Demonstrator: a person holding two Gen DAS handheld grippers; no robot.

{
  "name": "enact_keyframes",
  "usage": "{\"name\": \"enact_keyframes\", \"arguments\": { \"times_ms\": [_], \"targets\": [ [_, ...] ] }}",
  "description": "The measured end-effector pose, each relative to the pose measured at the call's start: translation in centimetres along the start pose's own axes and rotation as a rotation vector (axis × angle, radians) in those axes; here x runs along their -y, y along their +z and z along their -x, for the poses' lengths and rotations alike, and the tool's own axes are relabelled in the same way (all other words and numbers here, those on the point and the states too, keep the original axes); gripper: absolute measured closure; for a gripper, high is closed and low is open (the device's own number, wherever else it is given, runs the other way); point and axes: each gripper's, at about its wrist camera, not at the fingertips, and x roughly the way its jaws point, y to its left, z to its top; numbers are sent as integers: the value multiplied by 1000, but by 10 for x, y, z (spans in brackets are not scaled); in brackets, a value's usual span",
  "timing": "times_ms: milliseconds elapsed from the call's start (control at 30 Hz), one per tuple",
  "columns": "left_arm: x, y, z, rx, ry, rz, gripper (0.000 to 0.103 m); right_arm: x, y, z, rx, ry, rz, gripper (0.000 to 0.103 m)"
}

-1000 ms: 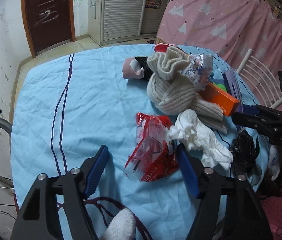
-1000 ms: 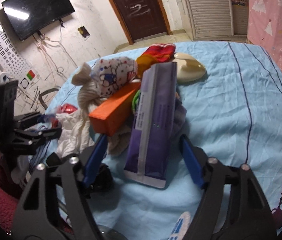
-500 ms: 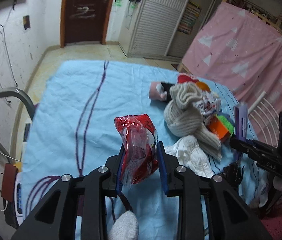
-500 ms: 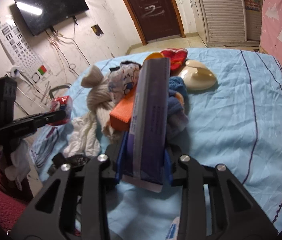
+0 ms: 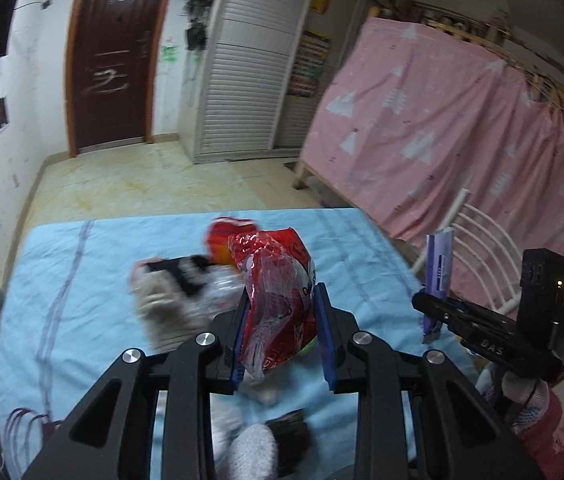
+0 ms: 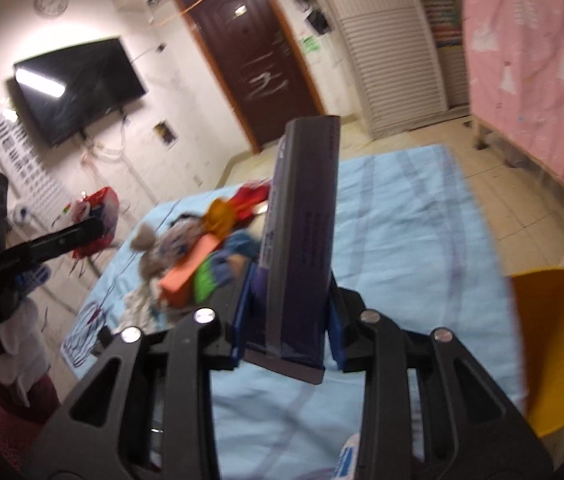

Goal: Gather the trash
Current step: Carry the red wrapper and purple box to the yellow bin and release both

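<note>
Red wrapper (image 5: 278, 304) and purple box (image 6: 302, 240) now lifted, each in clamped jaws, above cluttered blue sheet (image 5: 82, 280).

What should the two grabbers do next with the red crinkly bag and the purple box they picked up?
Probably carry both toward the yellow bin at the table's edge and drop them in. The left gripper is shut on the red wrapper and the right gripper is shut on the purple box, both clear of the blue tablecloth.

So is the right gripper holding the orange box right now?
No, the right gripper has its jaws shut on the purple box, while the orange box lies on the blue sheet.
</note>
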Motion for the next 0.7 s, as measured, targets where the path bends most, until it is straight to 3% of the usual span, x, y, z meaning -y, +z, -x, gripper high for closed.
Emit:
{"name": "enact_keyframes", "arguments": {
  "times_ms": [333,567,700],
  "targets": [
    [114,13,-79,-97,-127,-106,83,98,2,48,82,-171,-100,71],
    [178,4,-123,-155,-211,-173,83,149,0,52,72,-291,-104,71],
    [211,1,-157,-202,-267,-187,83,174,-6,47,60,-316,-147,71]
  ]
}}
